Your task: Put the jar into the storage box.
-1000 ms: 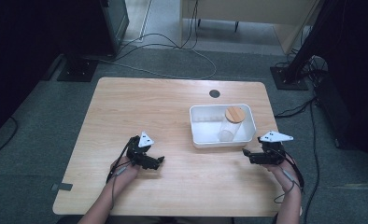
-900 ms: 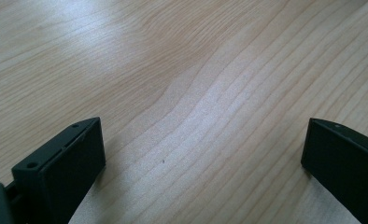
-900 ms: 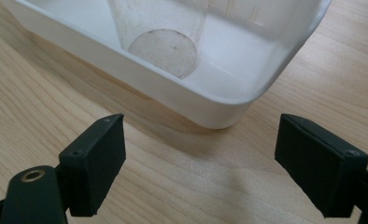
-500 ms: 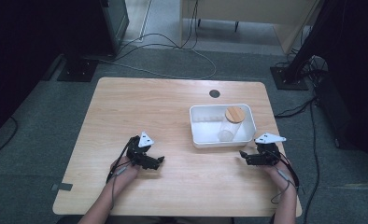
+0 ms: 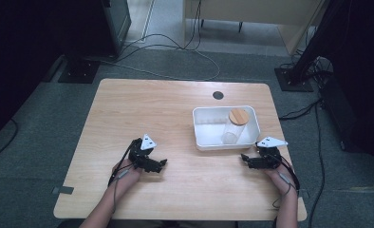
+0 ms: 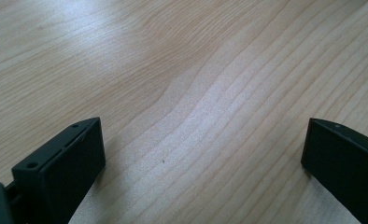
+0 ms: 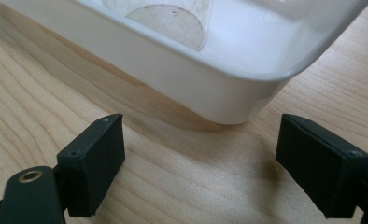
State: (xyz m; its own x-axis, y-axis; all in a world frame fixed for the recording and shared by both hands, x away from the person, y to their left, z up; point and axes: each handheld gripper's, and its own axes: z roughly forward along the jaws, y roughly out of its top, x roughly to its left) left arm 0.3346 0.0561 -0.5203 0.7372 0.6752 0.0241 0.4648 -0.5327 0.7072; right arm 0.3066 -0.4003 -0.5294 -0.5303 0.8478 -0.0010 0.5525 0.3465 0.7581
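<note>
On a light wooden counter, a white tray holds a clear glass jar lying on its side, its round wooden lid toward the tray's far right corner and its base toward the near wall. Just beside the tray's near right corner, the right gripper rests low on the counter with its jaws spread wide and nothing between them; its own view shows the tray's rounded corner straight ahead, close but not touching, with the jar's glass base visible over the wall. Well to the left of the tray, the left gripper lies on bare wood, jaws likewise parted and empty, pointing toward the tray across a stretch of open counter.

Judged from how things lie, the work on the jar is either barely begun or just finished: the jar sits wholly inside the tray, lid on, and neither gripper touches it. If the jar is to come out, everything remains: a reach over the tray wall, a grasp on the glass, and the lift.
</note>
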